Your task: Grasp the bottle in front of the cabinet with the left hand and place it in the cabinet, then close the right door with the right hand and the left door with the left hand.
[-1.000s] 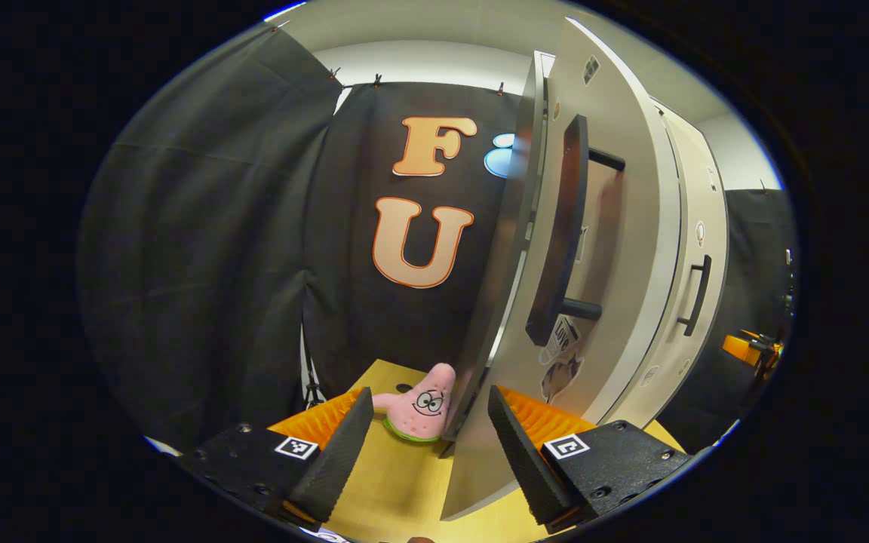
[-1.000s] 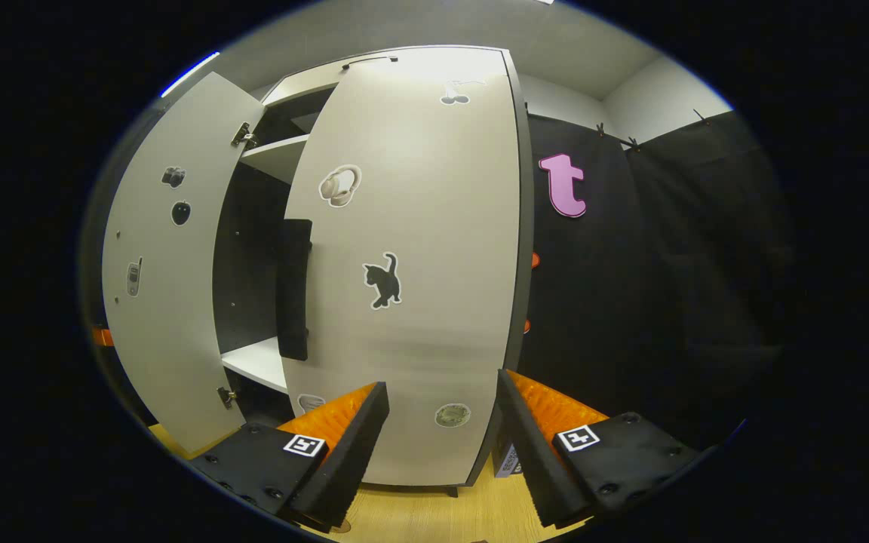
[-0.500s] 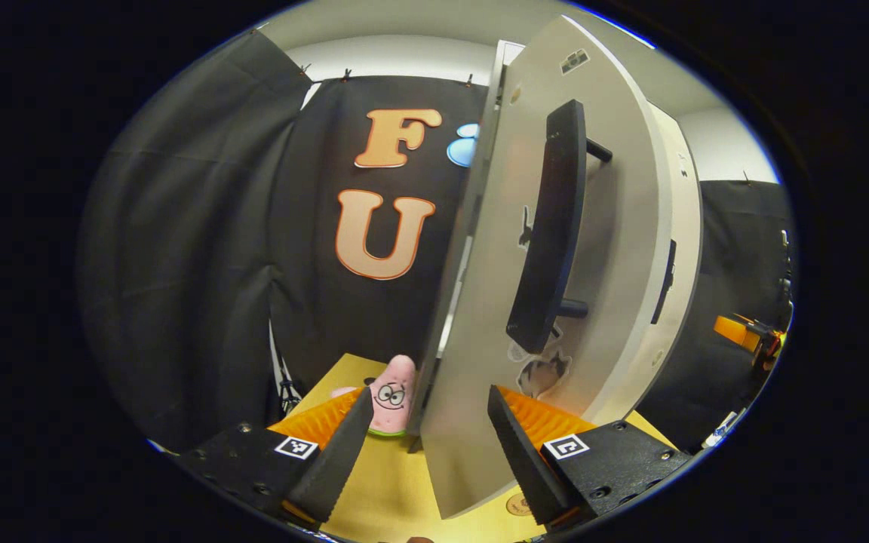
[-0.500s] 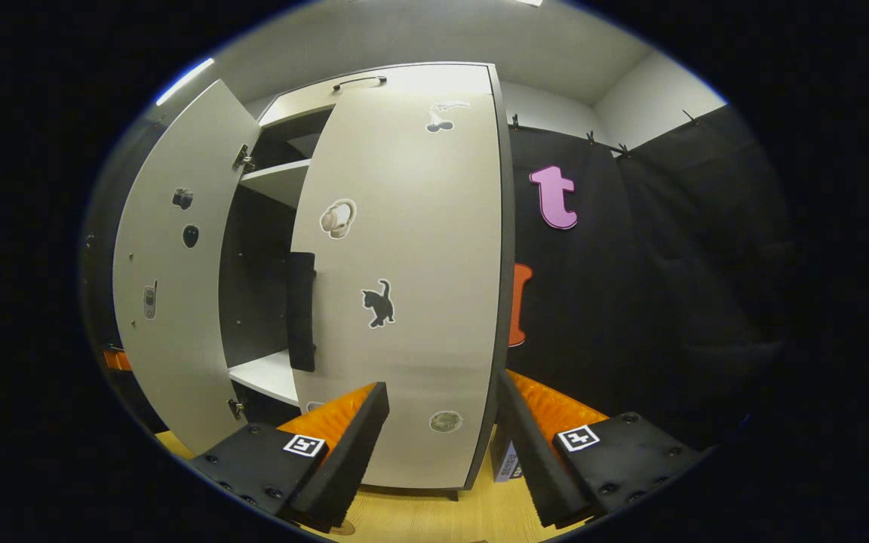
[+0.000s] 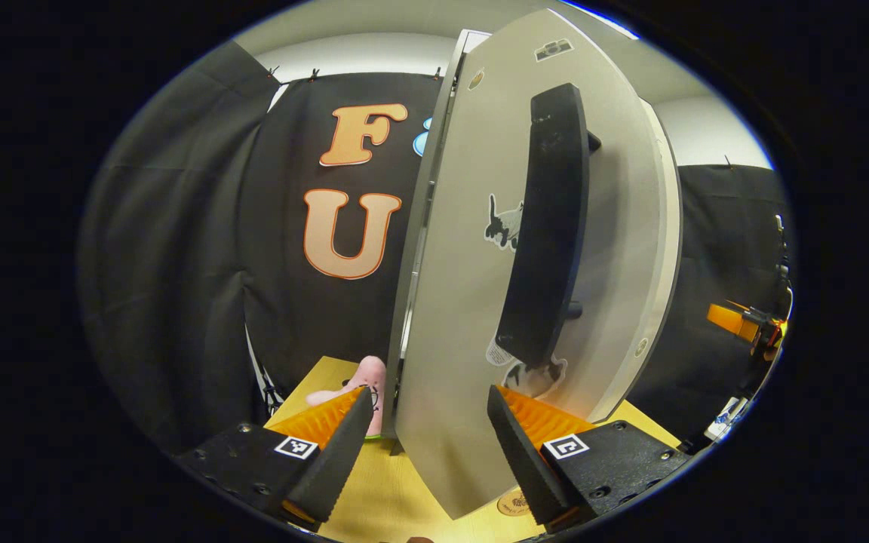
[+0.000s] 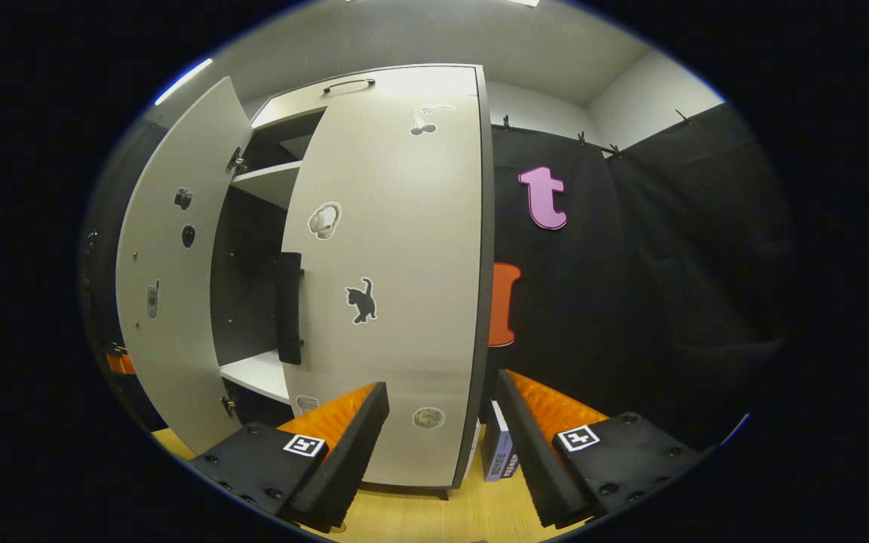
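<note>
We take the cabinet [image 6: 276,181] as our landmark. Its right door [image 6: 397,286] stands nearly shut, its left door [image 5: 472,317] ajar: stiff, light panels that should swing freely, best pushed near the handle [image 5: 548,226]. The left gripper [image 5: 428,434] and right gripper [image 6: 442,430] gape, empty. The left gripper view adds a pink plush [image 5: 363,377] beside the cabinet; we cannot see the bottle.

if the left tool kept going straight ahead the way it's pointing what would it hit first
Most likely the cabinet's left door: its pale outer face stands between the open fingers of the left tool, just ahead. Depth is hard to judge through the fisheye.
</note>
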The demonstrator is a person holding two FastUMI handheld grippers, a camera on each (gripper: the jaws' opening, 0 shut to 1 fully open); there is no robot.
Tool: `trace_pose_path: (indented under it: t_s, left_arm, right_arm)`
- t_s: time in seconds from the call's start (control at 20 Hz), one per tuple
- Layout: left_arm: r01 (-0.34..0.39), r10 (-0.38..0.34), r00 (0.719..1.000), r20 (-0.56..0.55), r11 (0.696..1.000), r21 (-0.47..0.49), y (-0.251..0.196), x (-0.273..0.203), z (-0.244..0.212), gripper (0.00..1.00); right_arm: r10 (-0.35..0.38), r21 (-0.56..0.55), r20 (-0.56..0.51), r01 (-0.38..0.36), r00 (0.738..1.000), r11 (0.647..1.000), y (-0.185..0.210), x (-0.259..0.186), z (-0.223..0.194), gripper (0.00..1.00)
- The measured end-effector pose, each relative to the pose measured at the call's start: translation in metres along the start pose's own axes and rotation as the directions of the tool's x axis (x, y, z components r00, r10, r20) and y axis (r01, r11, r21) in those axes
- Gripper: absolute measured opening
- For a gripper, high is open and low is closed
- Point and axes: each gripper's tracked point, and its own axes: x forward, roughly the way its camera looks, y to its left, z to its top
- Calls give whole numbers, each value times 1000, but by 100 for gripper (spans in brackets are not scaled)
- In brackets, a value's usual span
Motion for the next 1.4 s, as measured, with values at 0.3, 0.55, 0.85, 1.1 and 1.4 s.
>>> trace_pose_path:
  t_s: [0.3,0.55,0.85,1.1,1.4]
  left_arm:
    - [49,-49,999,9,999,17,-25,19,-4,94]
    - [134,-134,991,7,991,-7,-62,47,-8,94]
    - [171,-171,985,-1,985,24,-93,99,-19,94]
    - [175,-175,985,4,985,-6,-92,111,-17,94]
    - [151,-151,989,3,988,17,-101,125,-18,94]
  right_arm:
    - [-24,-4,-10,24,1000,1000,-10,-1,-5,96]
    - [-47,-3,-12,47,999,999,-21,-9,-6,96]
    - [-89,2,-19,89,996,996,-42,-21,-11,96]
    - [-110,7,-23,110,994,994,-53,-25,-13,96]
    - [-122,11,-28,122,992,992,-63,-22,-17,96]
